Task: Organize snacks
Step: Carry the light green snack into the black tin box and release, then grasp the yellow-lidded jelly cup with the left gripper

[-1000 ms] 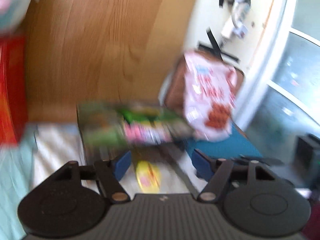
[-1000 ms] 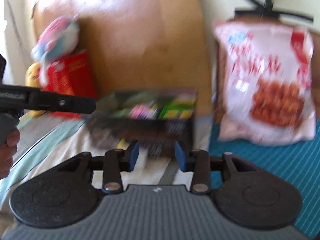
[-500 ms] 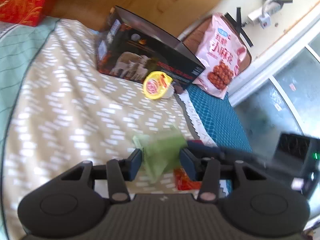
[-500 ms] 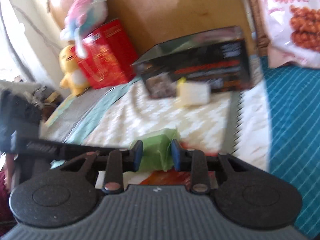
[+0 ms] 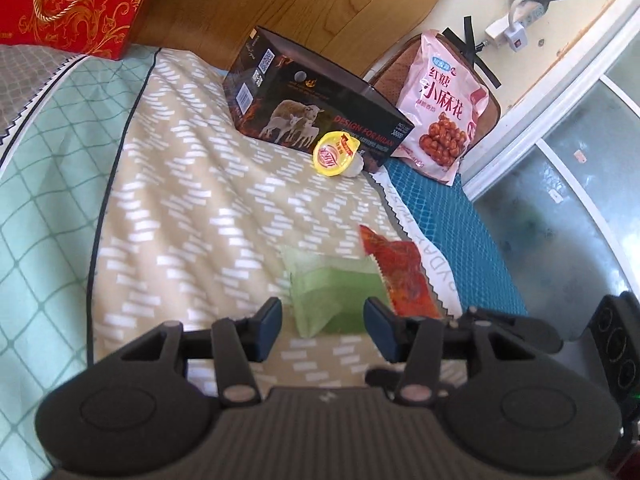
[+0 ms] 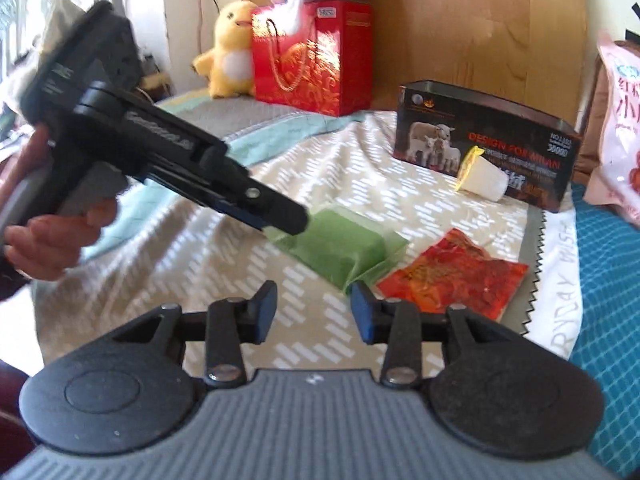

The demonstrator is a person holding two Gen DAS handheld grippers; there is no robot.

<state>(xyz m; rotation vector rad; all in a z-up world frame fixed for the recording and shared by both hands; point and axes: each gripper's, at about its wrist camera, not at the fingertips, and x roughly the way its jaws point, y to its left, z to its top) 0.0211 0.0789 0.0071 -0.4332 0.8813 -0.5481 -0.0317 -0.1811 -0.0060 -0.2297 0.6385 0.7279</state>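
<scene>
From the left wrist view, the left tongs [image 5: 323, 330] hang over a bed spread with a beige, white-dashed cover [image 5: 192, 216]. Their blue-padded jaws are opening, and a translucent green plastic snack packet [image 5: 336, 292] lies on the cover in the gap ahead of them, the pads clear of it. Touching its right edge is a flat red-orange sauce-like snack packet [image 5: 400, 272]. Farther back stands a black cardboard box printed with sheep [image 5: 316, 108], open at the top, with a small yellow-lidded jelly cup [image 5: 335, 153] tipped on its side against its front. A pink snack bag printed with fried twists [image 5: 444, 108] leans upright just right of the box. A red gift bag with gold scrollwork [image 5: 76, 4] sits at top left.

From the right wrist view, the right tongs [image 6: 314, 312] are also opening, with nothing between the pads; the green packet's near corner lies just beyond them. The left tongs, gripped in a hand [image 6: 44, 236], reach in from the left, tips at the green packet's far end. The red-orange packet lies just right of the green one, near a teal blanket [image 6: 612, 280]. A yellow plush chick [image 6: 230, 50] sits beside the red bag.
</scene>
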